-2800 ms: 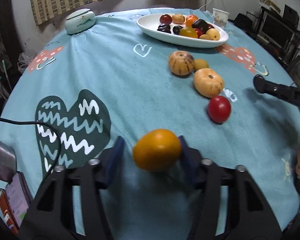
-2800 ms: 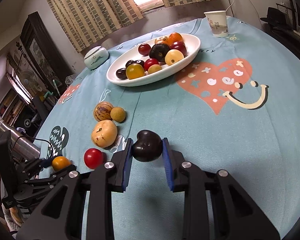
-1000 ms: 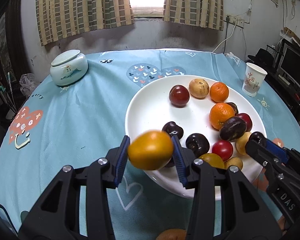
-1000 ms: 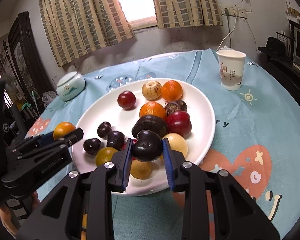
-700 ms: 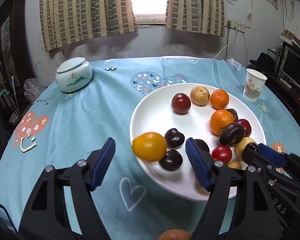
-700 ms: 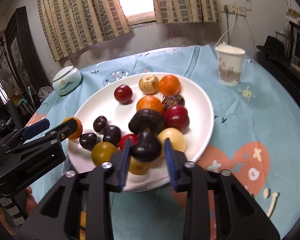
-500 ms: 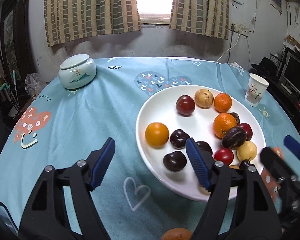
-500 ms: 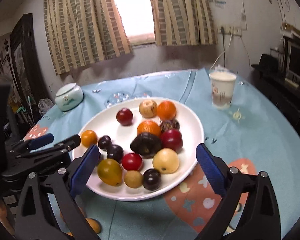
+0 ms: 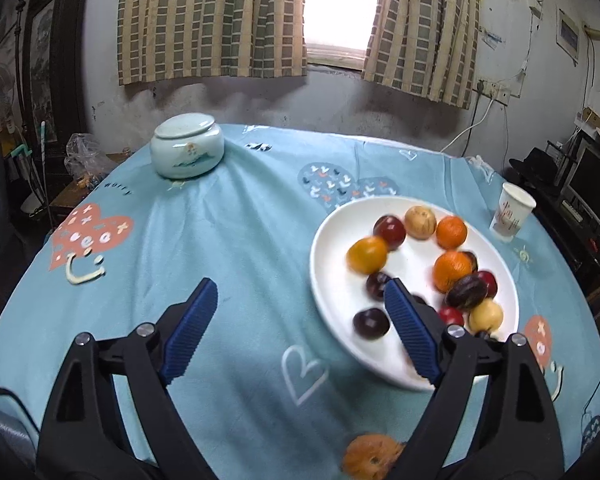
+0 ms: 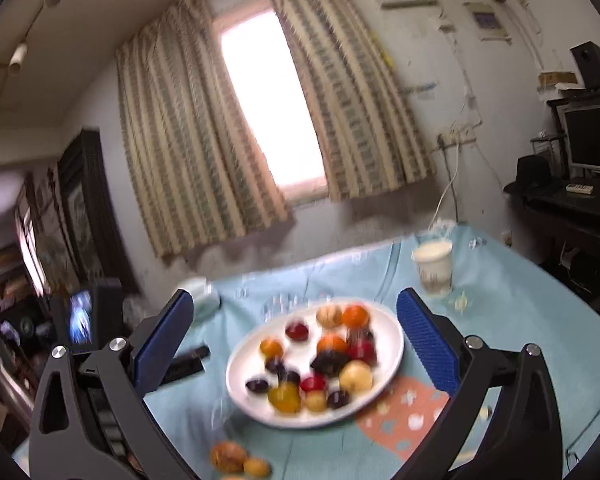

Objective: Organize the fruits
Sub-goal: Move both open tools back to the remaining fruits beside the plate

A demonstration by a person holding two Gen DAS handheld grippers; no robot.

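Right wrist view alone shows two fruits (image 10: 240, 460) beside plate (image 10: 391, 332).

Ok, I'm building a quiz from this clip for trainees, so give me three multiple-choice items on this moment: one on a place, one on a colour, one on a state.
1. Where is the cup?
A. on the plate
B. on the cloth, right of the plate
C. beside the jar

2. What colour is the plate?
A. white
B. blue
C. black

3. How do the left gripper jaws stand?
A. shut on a fruit
B. shut, empty
C. open, empty

Key:
1 B, the cup stands apart from the plate, on the cloth to its right.
2 A, its bare rim is white.
3 C, the blue pads stand wide with nothing between them.
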